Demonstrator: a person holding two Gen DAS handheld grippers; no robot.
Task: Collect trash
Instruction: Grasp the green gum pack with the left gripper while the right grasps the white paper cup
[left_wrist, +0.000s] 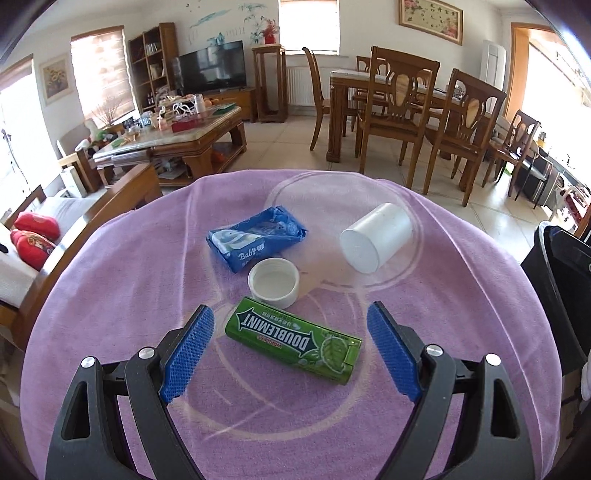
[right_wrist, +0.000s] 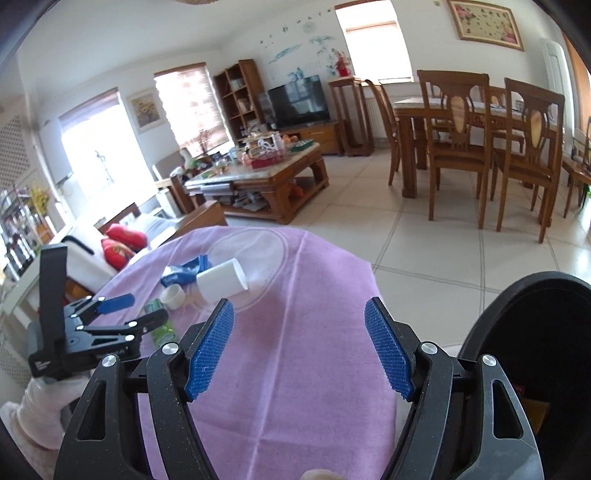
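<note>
The left hand-held gripper (left_wrist: 290, 347) hovers low over the bench (left_wrist: 110, 295), which is draped in a lilac cloth, its blue-padded jaws spread wide and holding nothing. Between them lies a flat green Doublemint gum pack (left_wrist: 293, 345), touching neither pad. Just beyond it sits an upturned white plastic lid (left_wrist: 273, 282), and past that a crumpled blue wet-wipe packet (left_wrist: 255, 238) — the lid nearly touching both. To the right a white paper cup (left_wrist: 375, 238) lies on its side, apart from the rest.

The right hand-held gripper (right_wrist: 299, 347) hangs over bare cloth nearer the bench's edge, jaws likewise apart and empty. Beside it, at the right, gapes a black bin (right_wrist: 524, 332).
</note>
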